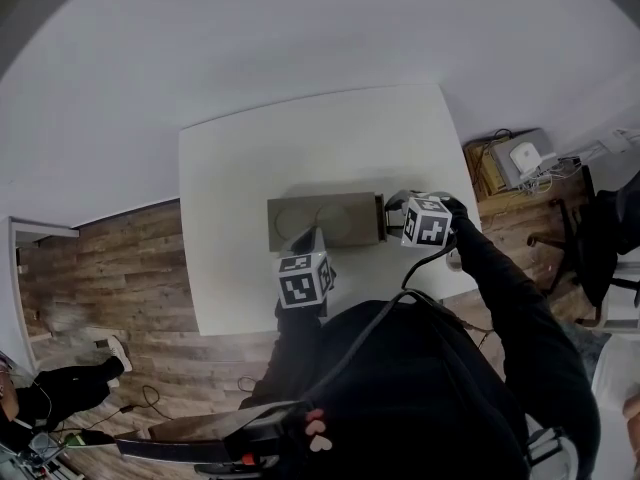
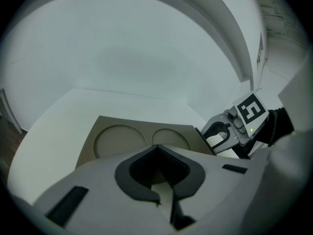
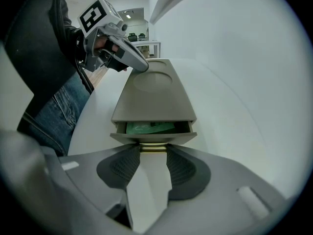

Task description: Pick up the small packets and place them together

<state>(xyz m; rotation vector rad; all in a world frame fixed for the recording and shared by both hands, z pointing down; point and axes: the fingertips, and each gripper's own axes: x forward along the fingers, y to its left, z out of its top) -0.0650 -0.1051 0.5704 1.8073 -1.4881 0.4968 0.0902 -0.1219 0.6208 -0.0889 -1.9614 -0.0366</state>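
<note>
A beige box [image 1: 325, 218] with two round dents in its lid lies on the white table [image 1: 250, 158]. Its drawer [image 3: 154, 136] at the right end stands slightly open, and a green packet [image 3: 149, 128] shows inside. My right gripper [image 3: 153, 149] is shut on the drawer's brass handle, the pads on either side of it. My left gripper [image 2: 157, 148] is shut with nothing in it. In the right gripper view, the left gripper [image 3: 142, 66] rests its tip on the lid at the box's far end. Other packets are not visible.
The table's near edge runs just below the box [image 2: 120, 138], with wooden floor [image 1: 120, 268] beyond it. A low shelf with devices and cables [image 1: 515, 163] and an office chair [image 1: 590, 238] stand to the right. Another person [image 1: 60, 383] sits on the floor at lower left.
</note>
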